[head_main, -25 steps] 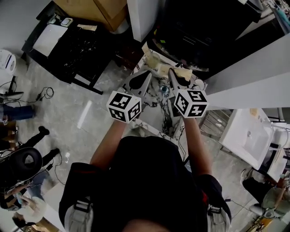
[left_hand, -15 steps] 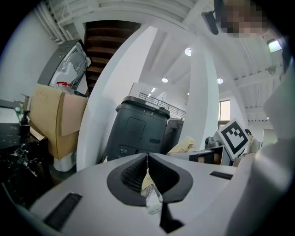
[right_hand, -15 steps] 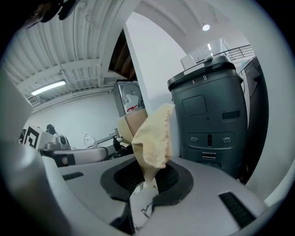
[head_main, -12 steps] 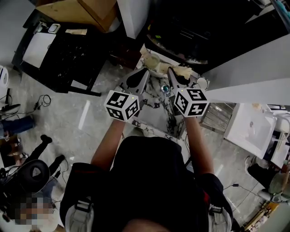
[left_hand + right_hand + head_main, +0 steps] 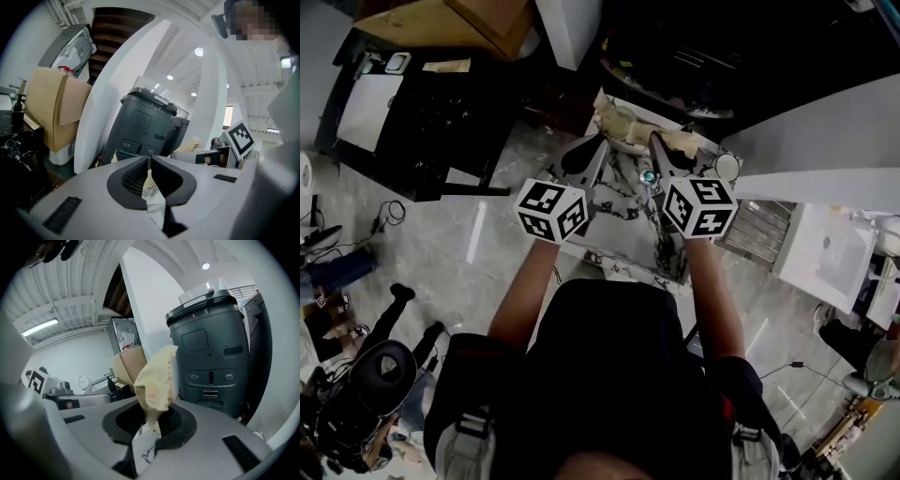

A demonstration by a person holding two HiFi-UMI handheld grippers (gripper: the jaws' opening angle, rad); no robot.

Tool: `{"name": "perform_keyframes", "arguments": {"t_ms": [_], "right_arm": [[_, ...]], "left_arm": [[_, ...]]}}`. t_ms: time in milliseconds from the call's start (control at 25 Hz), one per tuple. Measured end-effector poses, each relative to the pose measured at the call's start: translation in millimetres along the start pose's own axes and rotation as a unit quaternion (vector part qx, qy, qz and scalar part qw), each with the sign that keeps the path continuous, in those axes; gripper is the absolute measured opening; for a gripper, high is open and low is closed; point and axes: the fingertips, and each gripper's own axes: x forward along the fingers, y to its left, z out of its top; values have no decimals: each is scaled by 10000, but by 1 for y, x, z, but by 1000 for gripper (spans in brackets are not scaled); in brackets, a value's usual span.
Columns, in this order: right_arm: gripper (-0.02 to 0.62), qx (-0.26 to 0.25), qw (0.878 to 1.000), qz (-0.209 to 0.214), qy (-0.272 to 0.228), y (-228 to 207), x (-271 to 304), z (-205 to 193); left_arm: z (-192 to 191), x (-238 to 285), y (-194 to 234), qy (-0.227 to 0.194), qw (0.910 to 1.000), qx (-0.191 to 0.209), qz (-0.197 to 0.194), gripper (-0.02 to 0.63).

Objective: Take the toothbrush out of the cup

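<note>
- I count two grippers. My left gripper (image 5: 149, 164) is clenched tight, empty.
- My right gripper (image 5: 152, 414) grasps one cream cloth (image 5: 157, 376).
- One teal cup (image 5: 649, 176) stands at frame centre between them on the marble table (image 5: 619, 239). Its contents are too small to tell.

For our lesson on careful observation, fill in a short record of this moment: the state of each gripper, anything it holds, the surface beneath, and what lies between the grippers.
Left side: left gripper, jaws together, nothing between them
Right side: right gripper, jaws closed on a pale yellow cloth
Cloth position: sticks up and forward out of the jaws
Surface beneath: marble-patterned table
Between the grippers: small teal item on the table, too small to identify
</note>
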Motion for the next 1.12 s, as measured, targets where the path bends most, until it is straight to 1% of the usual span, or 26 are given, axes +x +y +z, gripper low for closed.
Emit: {"name": "perform_keyframes", "arguments": {"t_ms": [160,400,760,1040,1120], "right_arm": [[80,67,9999,-103,63,-2,9,-8],[80,137,9996,-212,115,-3,19,-12],[80,222,9986,-396,264,-16,27,-23],[80,186,9982,-443,358,-21,33,-26],[80,180,9981,-463,376,-24,33,-26]], "left_arm": [[-6,3,12,107,9999,2,-47,12],[-14,9,33,245,9996,-132,-49,12],[-37,28,57,518,9982,-285,-9,14],[-46,39,72,590,9973,-429,49,14],[-49,43,74,622,9970,-453,40,30]]}}
